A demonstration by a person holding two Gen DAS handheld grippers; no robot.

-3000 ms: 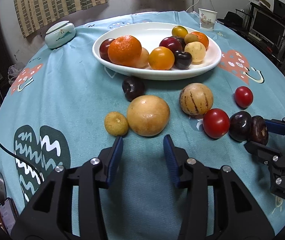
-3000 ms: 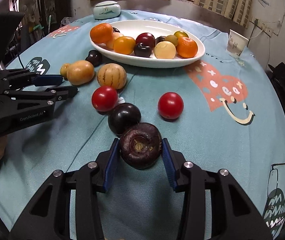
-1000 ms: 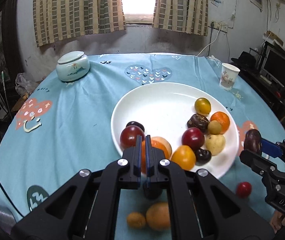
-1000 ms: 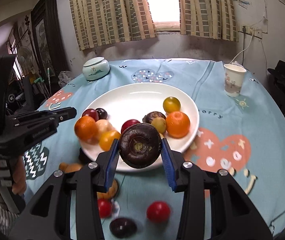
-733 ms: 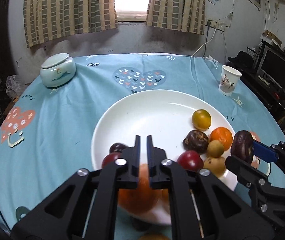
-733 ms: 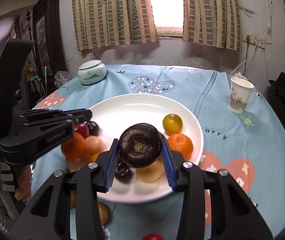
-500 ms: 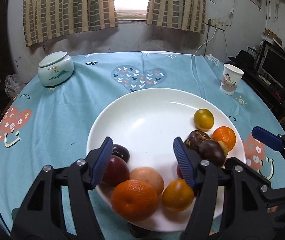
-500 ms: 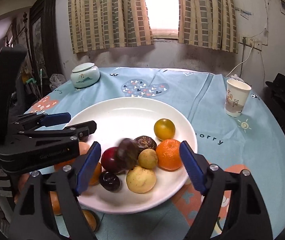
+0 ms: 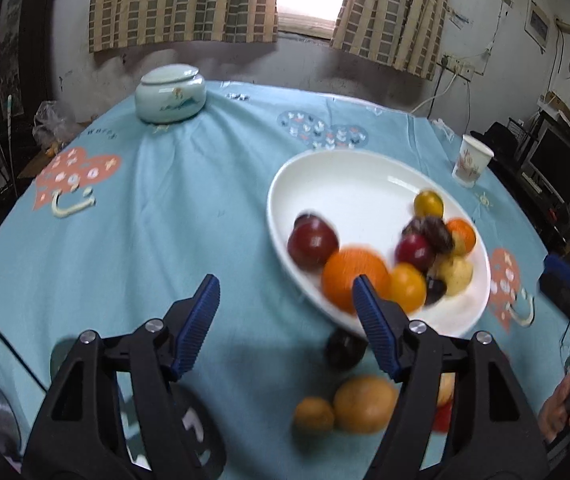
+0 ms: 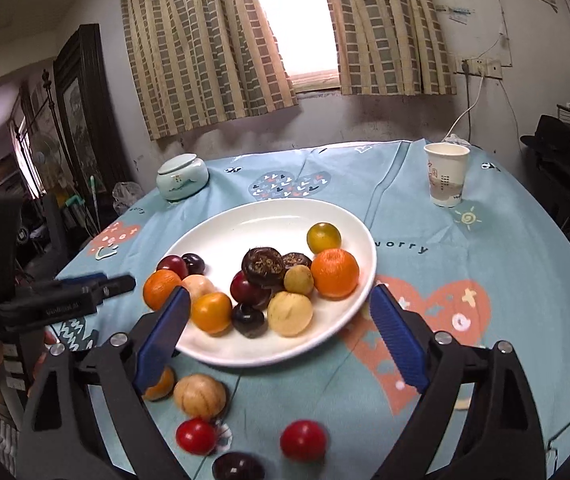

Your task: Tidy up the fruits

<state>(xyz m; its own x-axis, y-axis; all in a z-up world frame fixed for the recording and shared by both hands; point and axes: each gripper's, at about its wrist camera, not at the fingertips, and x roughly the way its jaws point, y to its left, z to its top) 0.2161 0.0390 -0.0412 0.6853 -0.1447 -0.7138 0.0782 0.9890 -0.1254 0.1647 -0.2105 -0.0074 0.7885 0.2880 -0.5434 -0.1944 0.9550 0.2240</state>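
— What do the fruits look like, left to right?

— On the white plate (image 10: 221,236) a dark red plum (image 10: 172,266) and a small dark one sit at the left rim, then a large orange (image 10: 161,288), a pale peach-toned fruit, a yellow-orange one (image 10: 211,312), a red plum, and a wrinkled dark brown fruit (image 10: 263,266) resting on top of the pile. Right of that lie a cream fruit (image 10: 289,313), a mandarin (image 10: 334,273) and a greenish-yellow fruit (image 10: 323,237).

— And off the plate?

— On the counter (image 10: 465,280), in front of the plate, lie a striped tan melon-like fruit (image 10: 200,396), two red tomatoes (image 10: 303,440) and a dark plum.

— The jaws?

— The left gripper (image 9: 287,320) has its jaws opening, nothing between them, over the cloth beside the plate. The right gripper (image 10: 281,336) has its jaws opening too, wide and holding nothing, above the plate's near rim.

— Other containers?

— A lidded ceramic jar (image 10: 182,176) at far left; a paper cup (image 10: 446,174) at far right, contents not visible.
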